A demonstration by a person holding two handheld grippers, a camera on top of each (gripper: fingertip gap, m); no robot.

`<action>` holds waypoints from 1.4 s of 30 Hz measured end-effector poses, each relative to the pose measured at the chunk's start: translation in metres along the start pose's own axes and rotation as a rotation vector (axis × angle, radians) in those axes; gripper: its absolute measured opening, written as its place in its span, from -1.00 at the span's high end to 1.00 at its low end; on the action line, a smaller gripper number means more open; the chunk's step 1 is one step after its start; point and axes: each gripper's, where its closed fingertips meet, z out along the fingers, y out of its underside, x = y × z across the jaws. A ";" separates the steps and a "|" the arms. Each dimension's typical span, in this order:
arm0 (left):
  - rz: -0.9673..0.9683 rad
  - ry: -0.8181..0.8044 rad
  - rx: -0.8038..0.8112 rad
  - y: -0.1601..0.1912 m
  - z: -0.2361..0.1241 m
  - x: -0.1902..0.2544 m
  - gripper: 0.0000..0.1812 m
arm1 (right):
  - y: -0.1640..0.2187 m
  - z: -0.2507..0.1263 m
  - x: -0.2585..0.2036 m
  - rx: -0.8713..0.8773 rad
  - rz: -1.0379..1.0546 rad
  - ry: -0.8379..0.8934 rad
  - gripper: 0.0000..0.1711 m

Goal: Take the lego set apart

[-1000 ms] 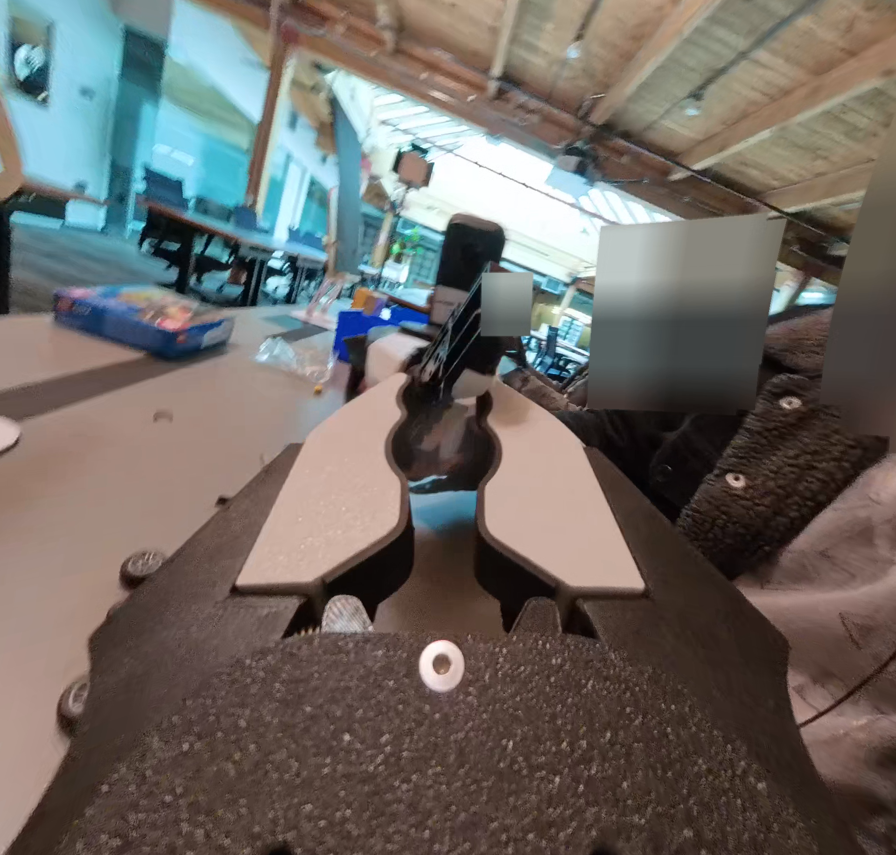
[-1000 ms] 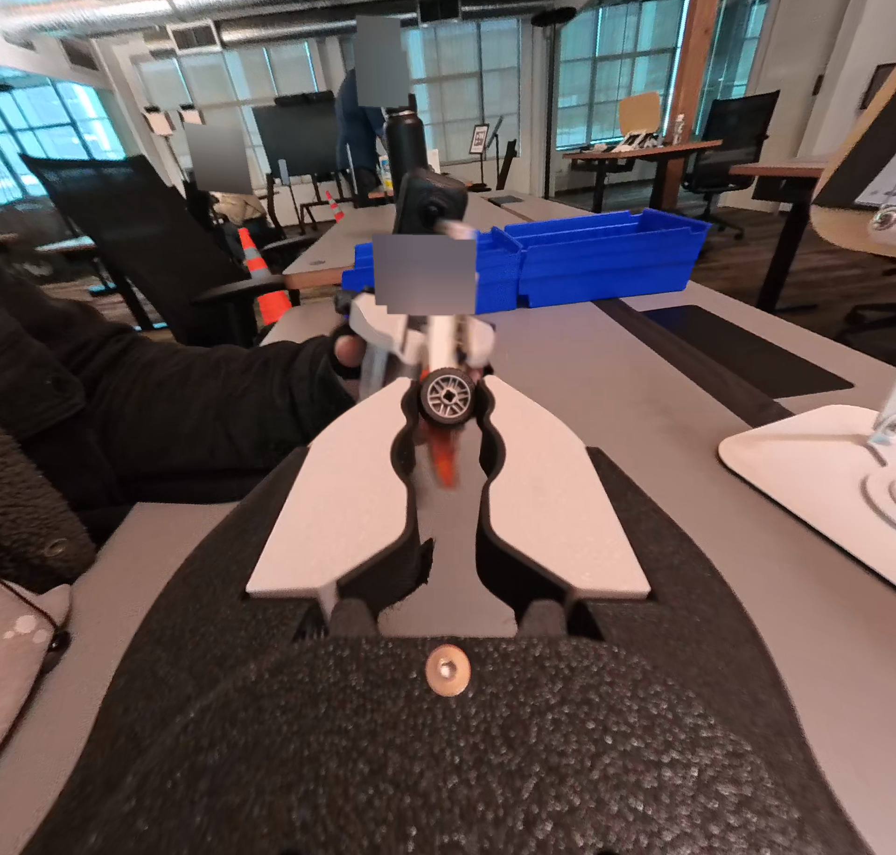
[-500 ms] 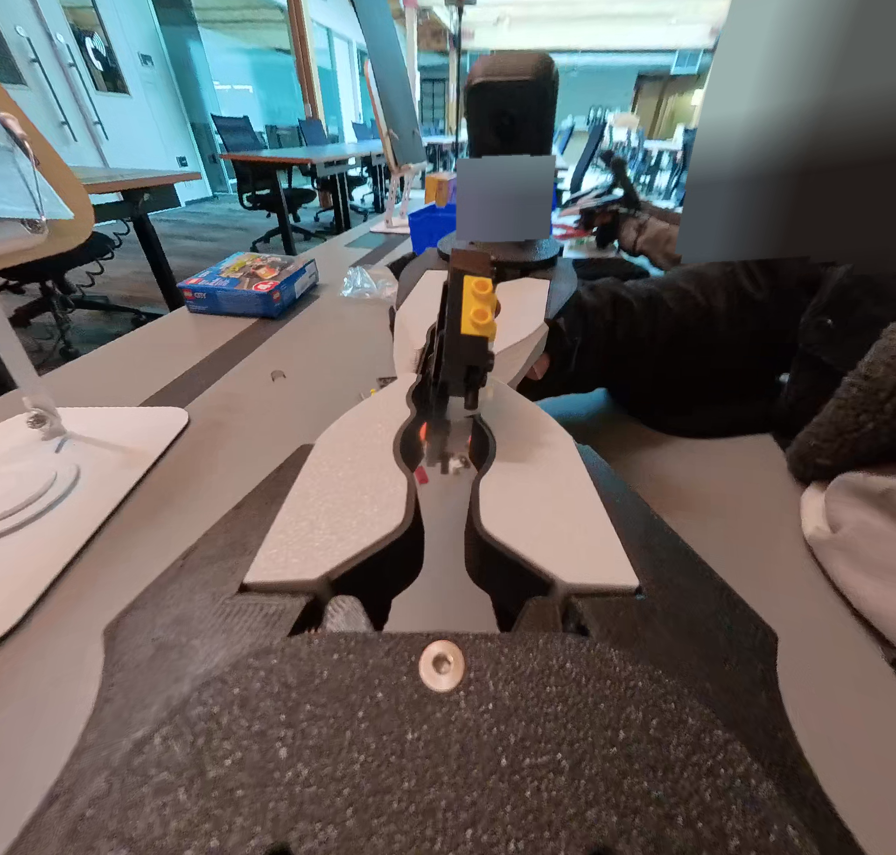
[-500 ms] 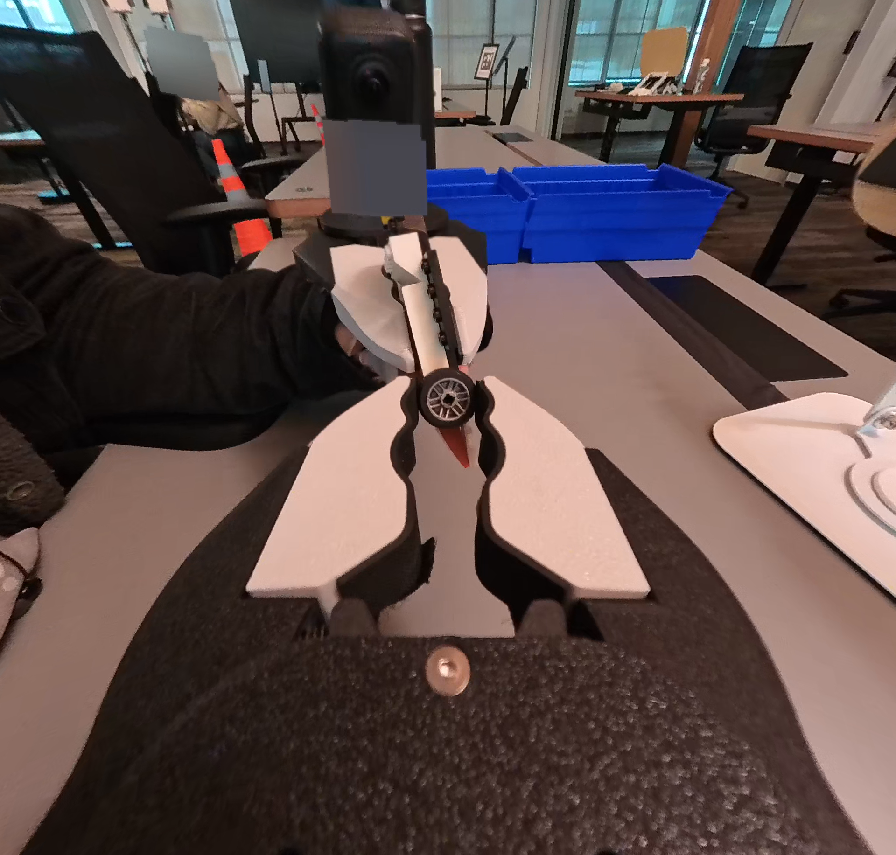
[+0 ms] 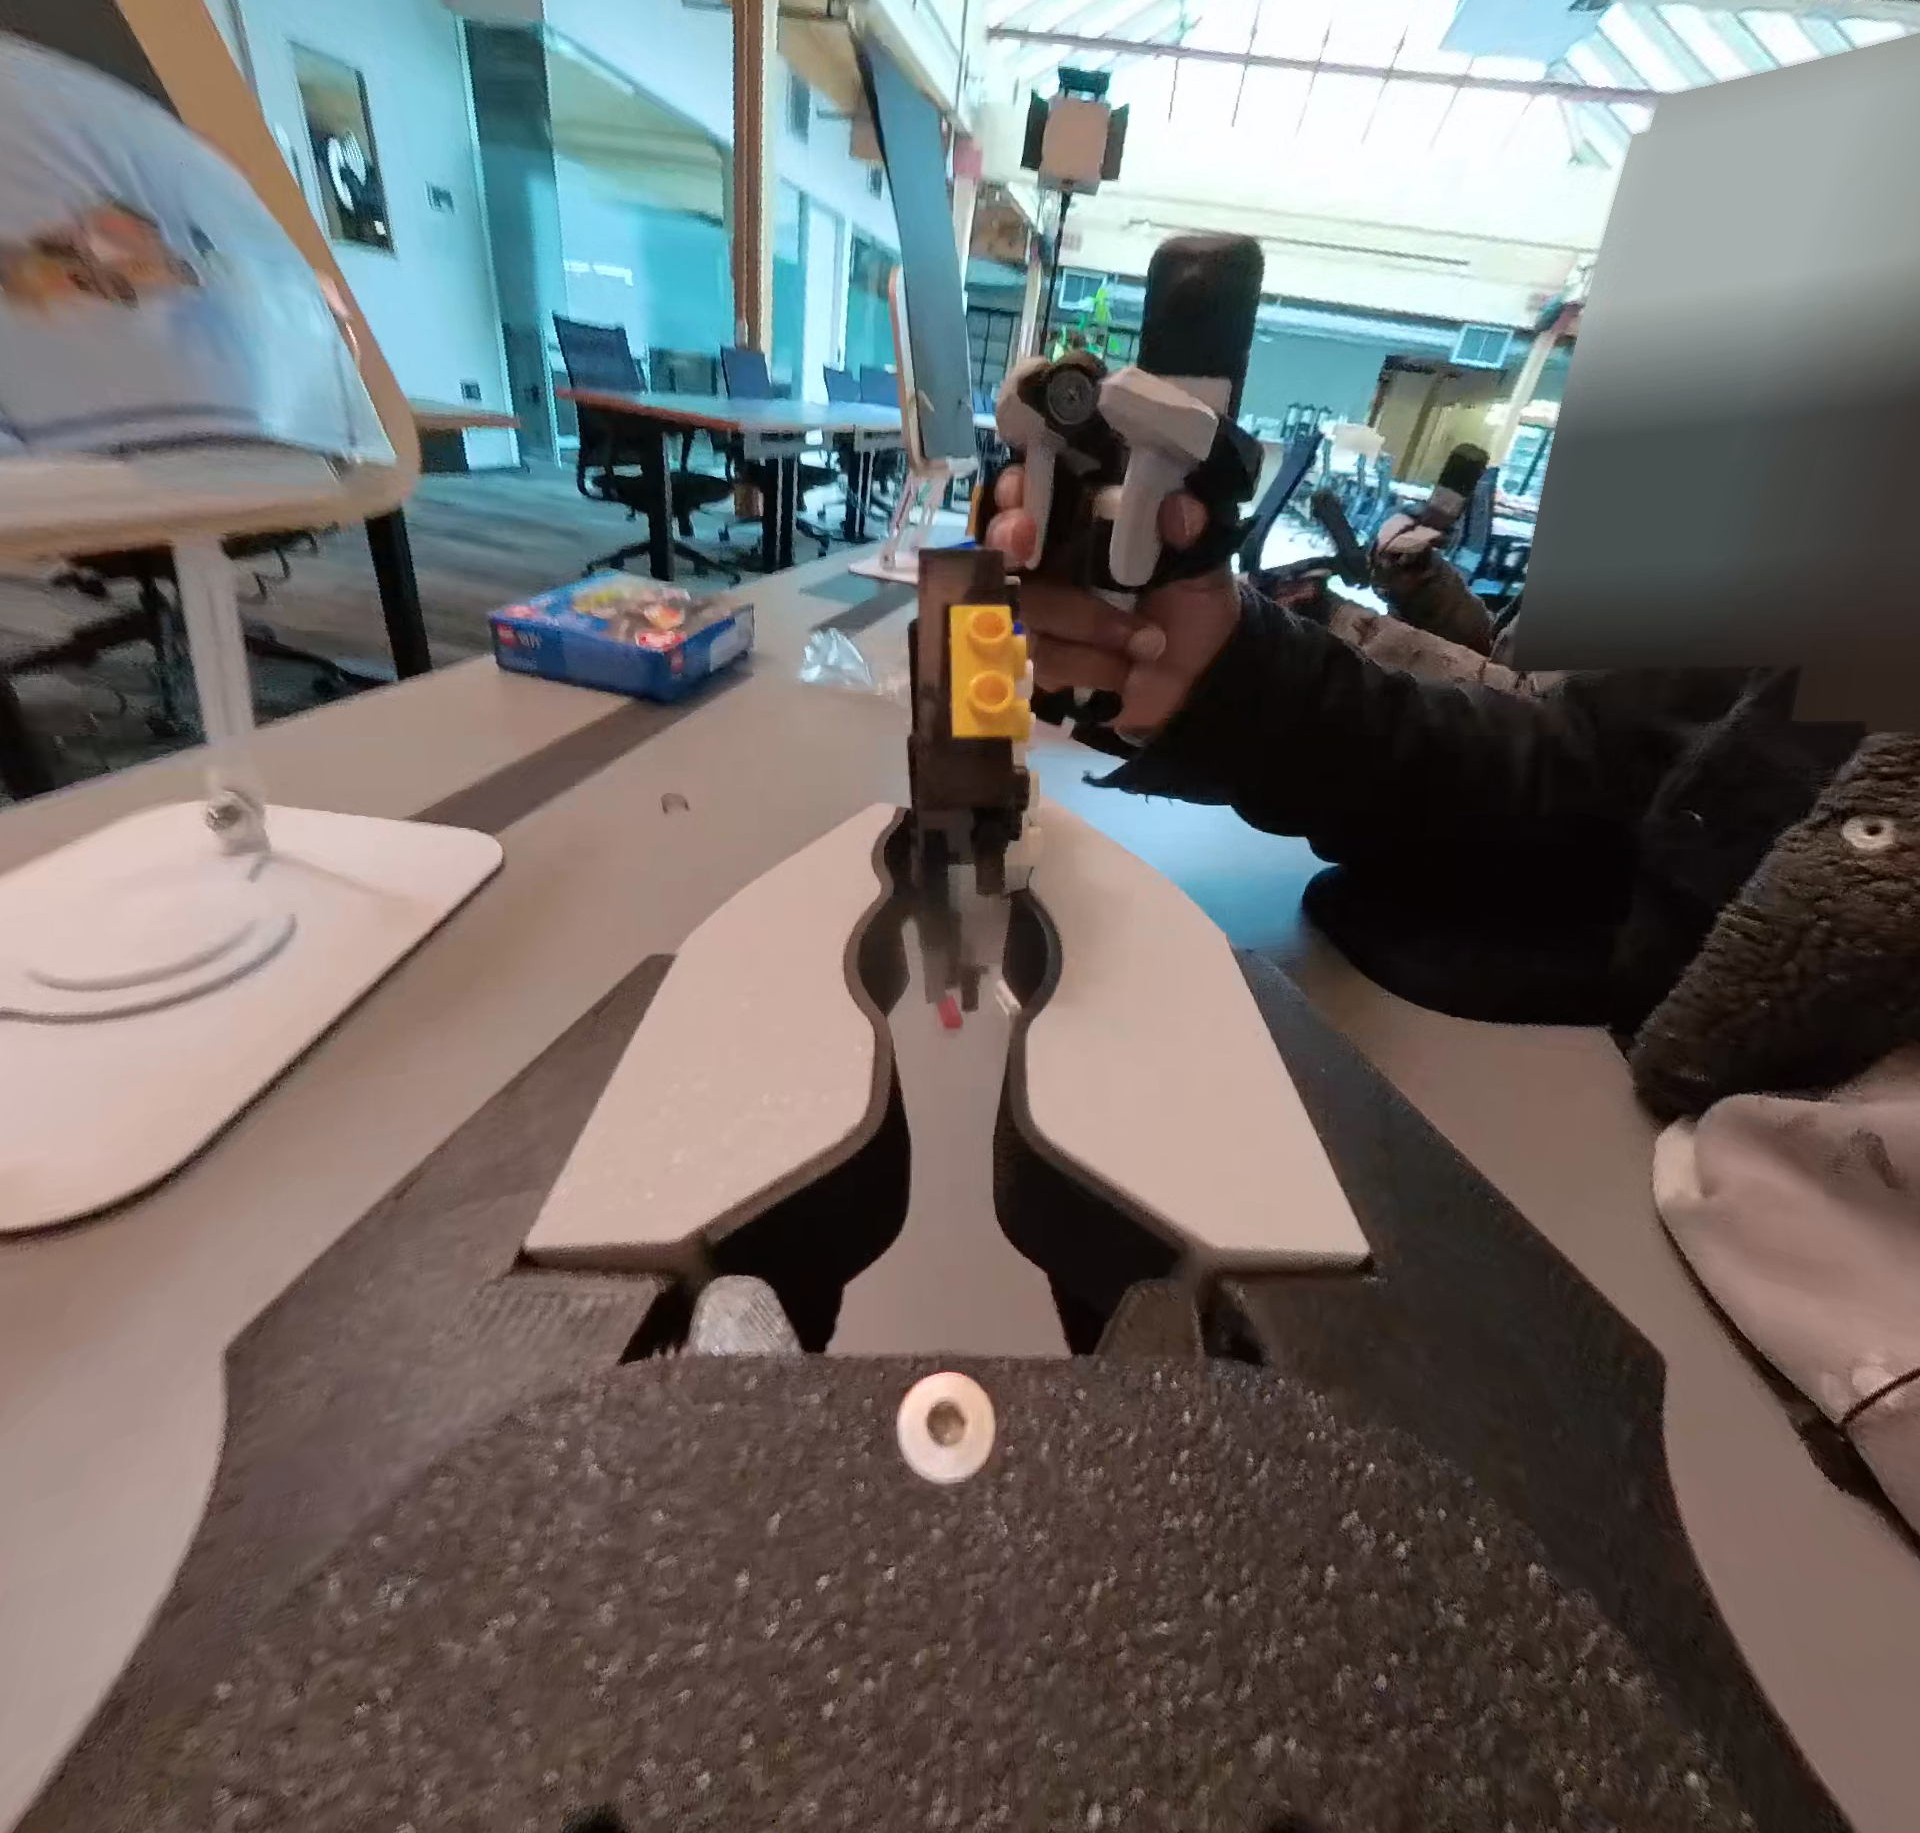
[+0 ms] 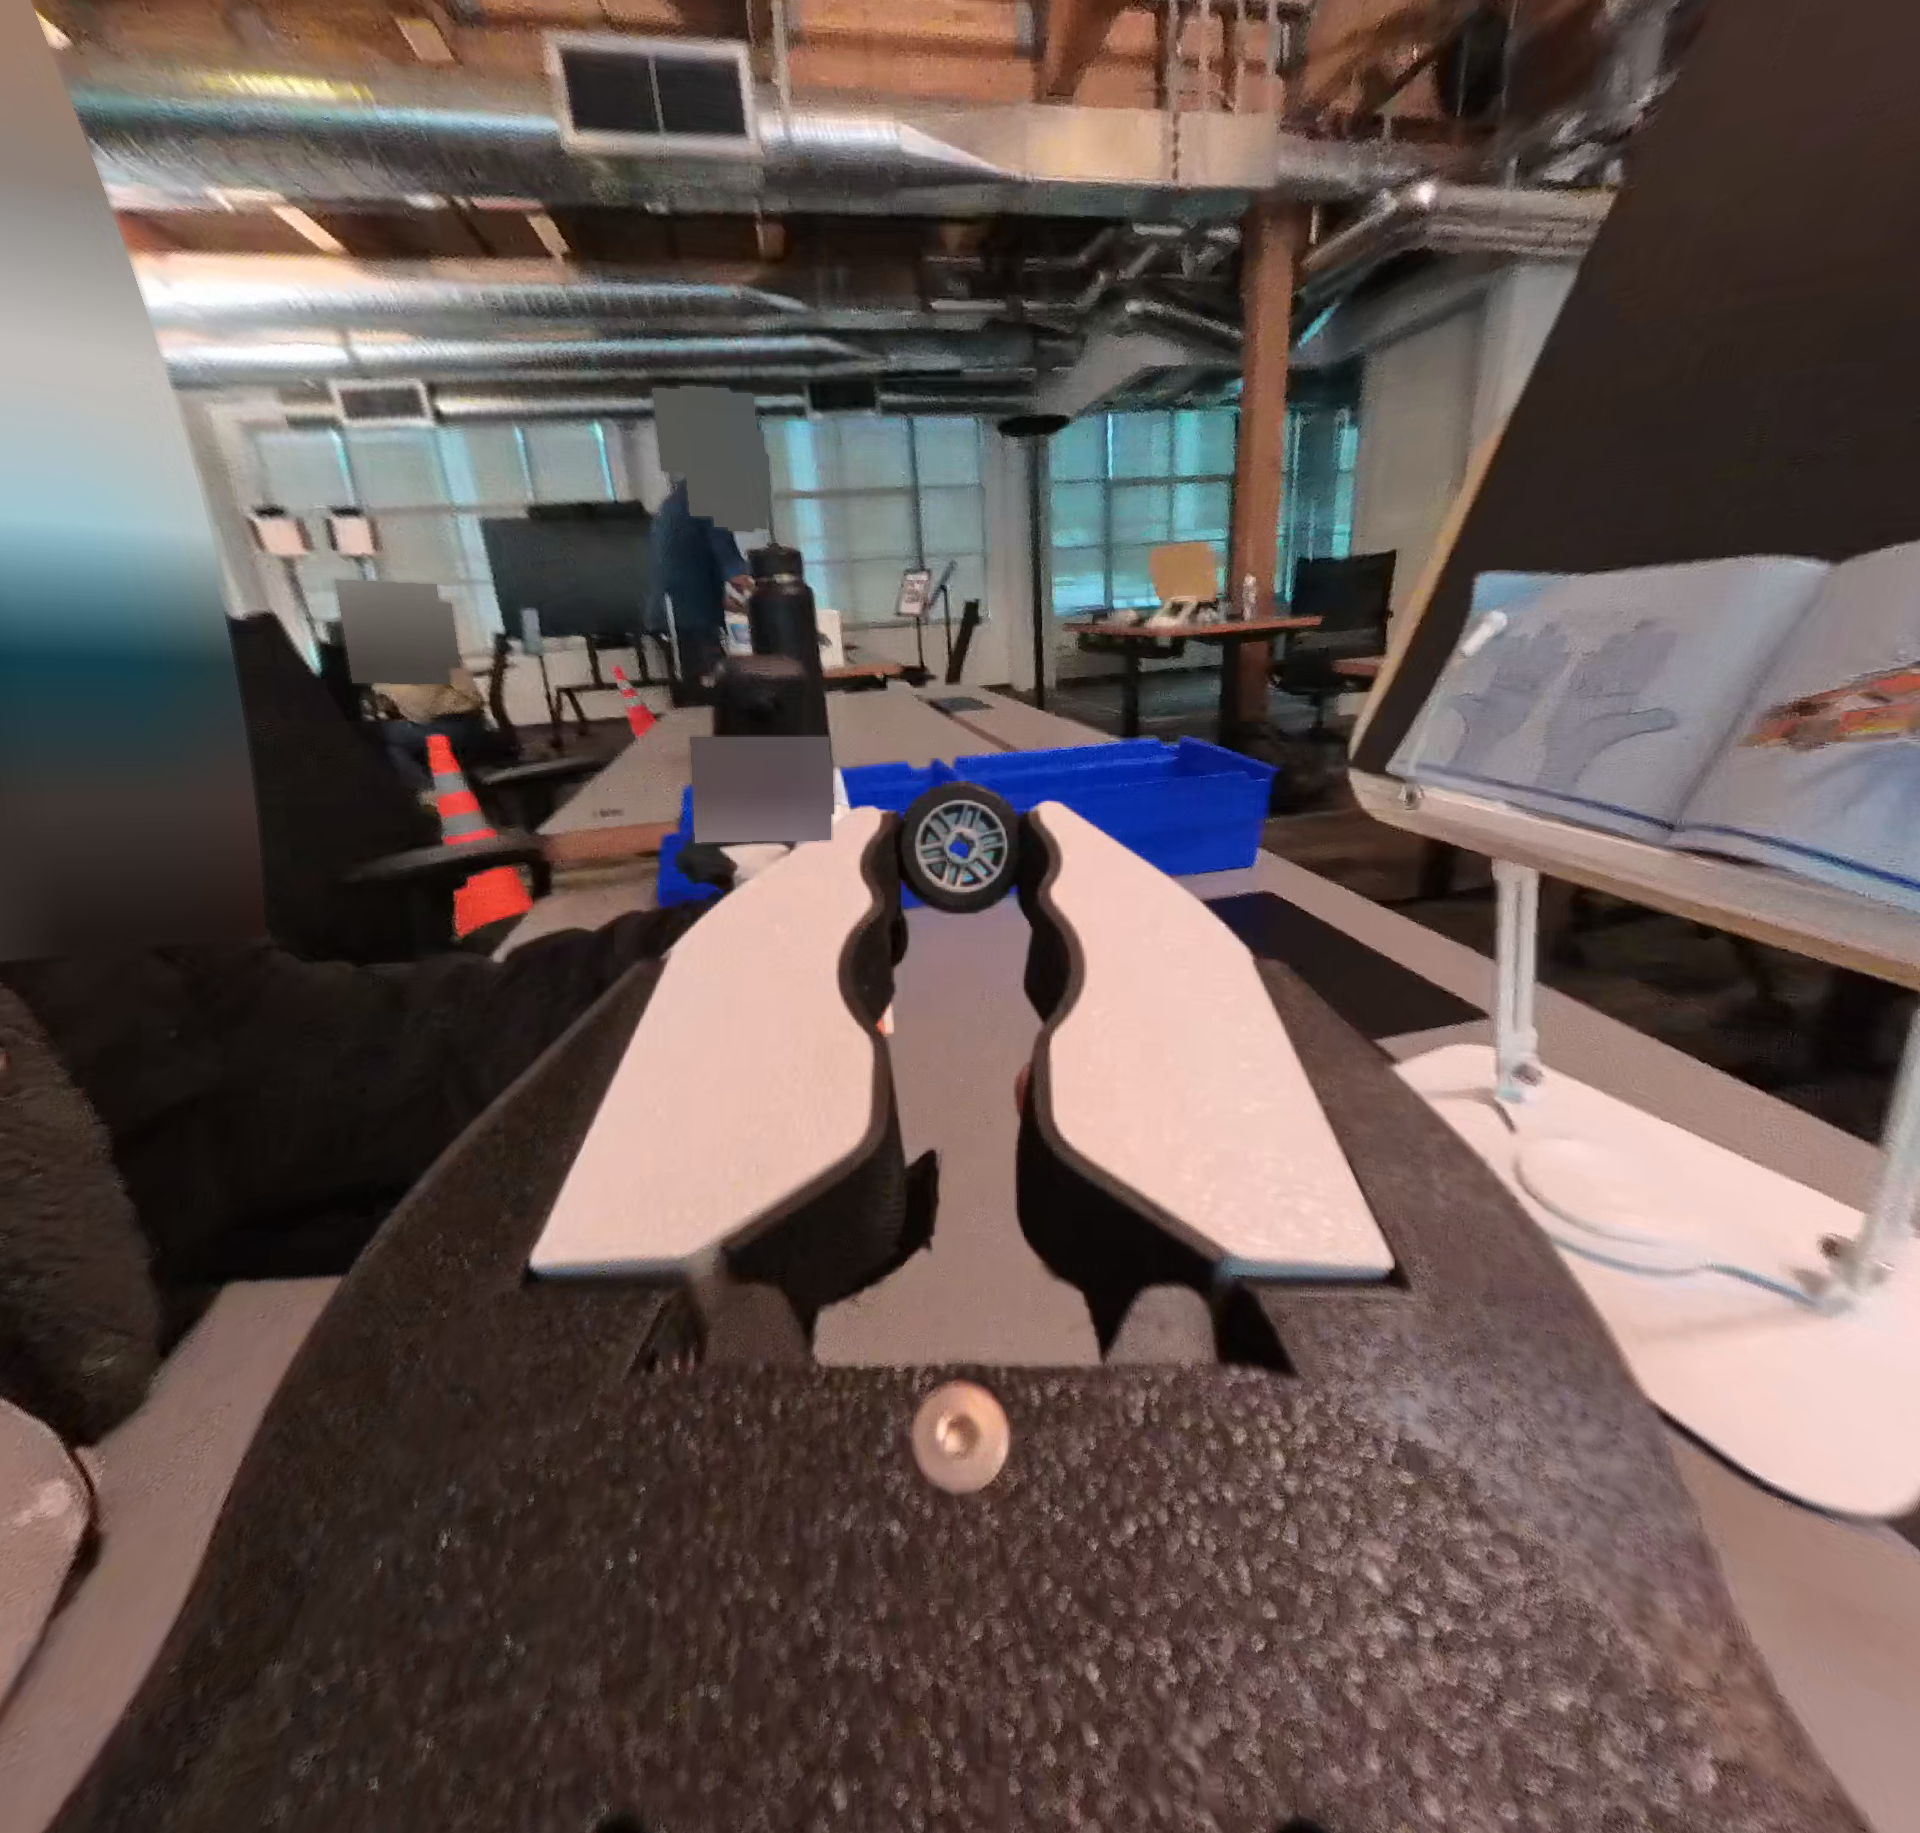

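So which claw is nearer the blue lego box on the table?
Left. The left claw, shut on the lego model, sits nearer the blue lego box. The right claw, holding the wheel, is raised farther right.

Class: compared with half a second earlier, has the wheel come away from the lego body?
Yes. The wheel sits alone in the right gripper, lifted against the blue bins; the lego body remains in the left gripper.

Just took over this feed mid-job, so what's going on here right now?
A person is pulling a lego set apart with two handheld grippers. The left gripper is shut on the dark lego body with its yellow brick. The right gripper is shut on a small wheel, apart from the body and held above the table.
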 end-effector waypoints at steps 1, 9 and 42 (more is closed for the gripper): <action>-0.010 -0.003 -0.022 0.006 0.004 -0.002 0.83 | 0.007 0.001 0.006 -0.038 -0.008 0.014 0.74; -0.017 -0.100 -0.015 0.005 -0.001 -0.019 0.83 | 0.077 0.008 0.045 -0.362 -0.040 0.116 0.74; -0.005 -0.265 -0.146 0.030 0.002 -0.042 0.83 | 0.234 0.008 0.119 -1.115 -0.163 0.034 0.55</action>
